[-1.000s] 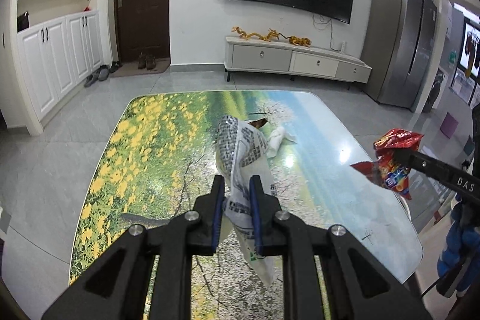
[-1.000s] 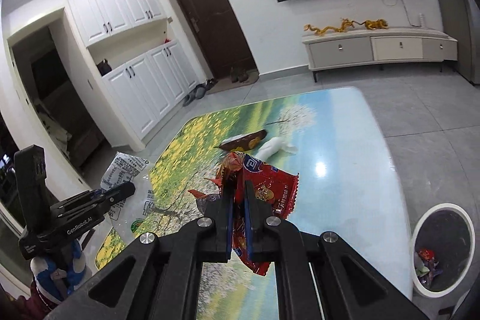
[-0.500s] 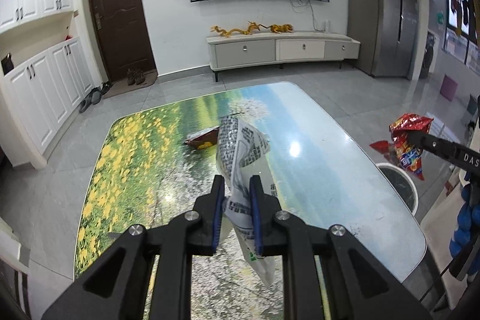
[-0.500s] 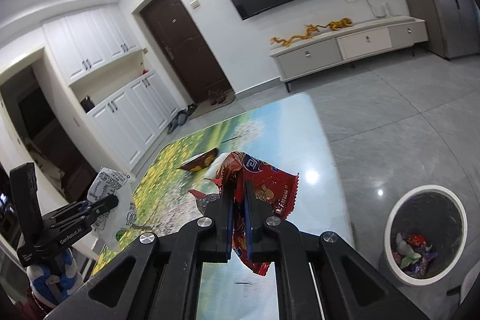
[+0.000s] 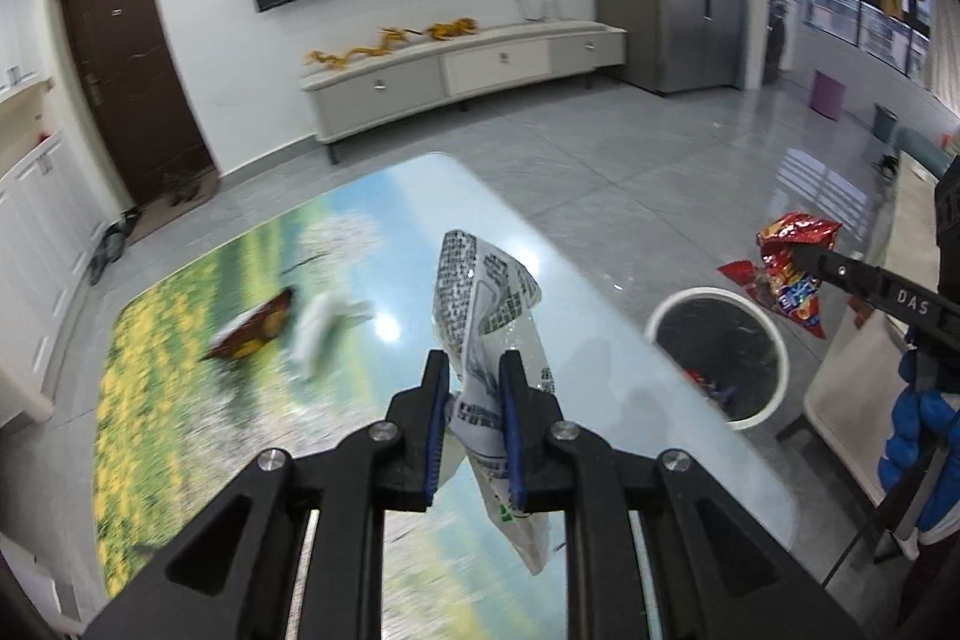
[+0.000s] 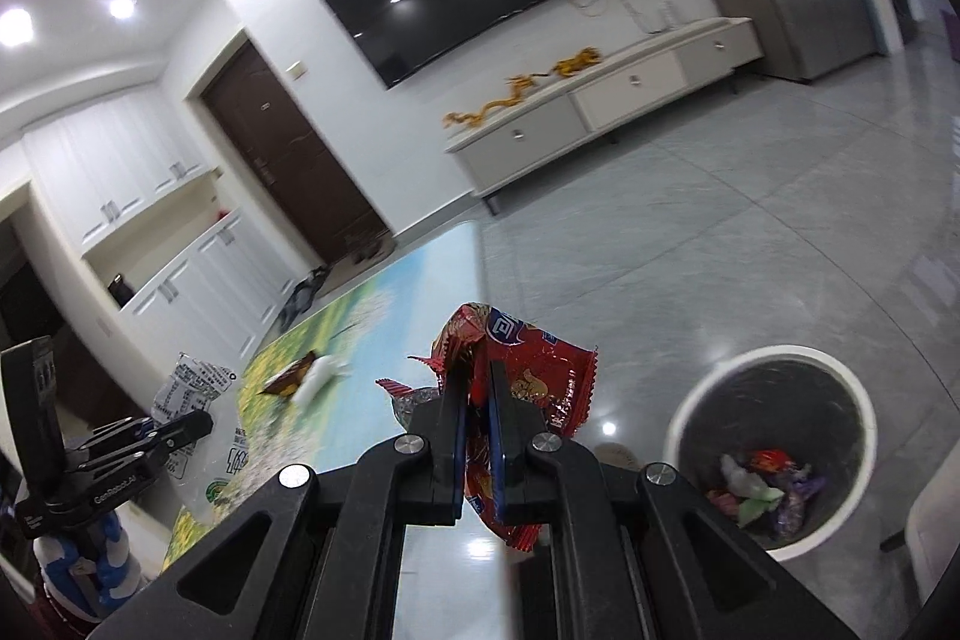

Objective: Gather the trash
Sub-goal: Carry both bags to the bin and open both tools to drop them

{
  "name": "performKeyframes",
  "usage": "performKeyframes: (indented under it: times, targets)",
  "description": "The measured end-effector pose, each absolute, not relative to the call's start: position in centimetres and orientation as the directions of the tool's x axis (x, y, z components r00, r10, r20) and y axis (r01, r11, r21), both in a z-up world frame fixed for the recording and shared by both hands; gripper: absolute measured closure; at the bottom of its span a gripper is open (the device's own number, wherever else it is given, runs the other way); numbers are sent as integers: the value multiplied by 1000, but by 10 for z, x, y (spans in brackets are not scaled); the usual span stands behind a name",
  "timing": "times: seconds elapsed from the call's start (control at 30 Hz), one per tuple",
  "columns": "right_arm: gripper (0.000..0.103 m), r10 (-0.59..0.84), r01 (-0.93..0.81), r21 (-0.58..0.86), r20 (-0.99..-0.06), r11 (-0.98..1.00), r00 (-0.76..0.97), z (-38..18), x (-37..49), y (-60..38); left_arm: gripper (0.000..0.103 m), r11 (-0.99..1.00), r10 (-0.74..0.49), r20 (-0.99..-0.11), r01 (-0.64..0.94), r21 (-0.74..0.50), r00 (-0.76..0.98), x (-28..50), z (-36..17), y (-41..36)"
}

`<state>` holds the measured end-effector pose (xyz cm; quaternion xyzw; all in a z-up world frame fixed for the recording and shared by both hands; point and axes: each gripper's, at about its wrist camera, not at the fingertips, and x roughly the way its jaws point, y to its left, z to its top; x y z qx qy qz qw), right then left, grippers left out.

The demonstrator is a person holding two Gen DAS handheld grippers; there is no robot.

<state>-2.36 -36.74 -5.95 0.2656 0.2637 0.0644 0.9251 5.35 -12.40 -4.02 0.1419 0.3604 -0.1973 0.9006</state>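
While the left gripper (image 5: pixel 471 370) is clamped on a crumpled clear wrapper with black print (image 5: pixel 486 298), it hangs over the scenic-print table (image 5: pixel 180 352). At three o'clock in that view the right gripper (image 6: pixel 478 388) pinches a red snack wrapper (image 6: pixel 540 370) above the floor beside the table. A white trash bin (image 6: pixel 774 358) stands on the floor at four o'clock in the right view, with wrappers inside. On the tabletop, at ten o'clock in the left view, a brown wrapper (image 5: pixel 252 328) lies just beside a white crumpled tissue (image 5: pixel 318 328).
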Motion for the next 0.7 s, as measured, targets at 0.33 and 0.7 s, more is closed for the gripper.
performKeyframes:
  times: [0.33,0.7]
  targets:
    - [96,162,161,510,-530,845,832,-89,-22,-423,86,796,-358,-754,602,62,551,81,-63,-224]
    - [96,84,297,474,-631,829,772,-133,-5,-465,86,708,-440,-820,703,-65,366,115,-103,-323]
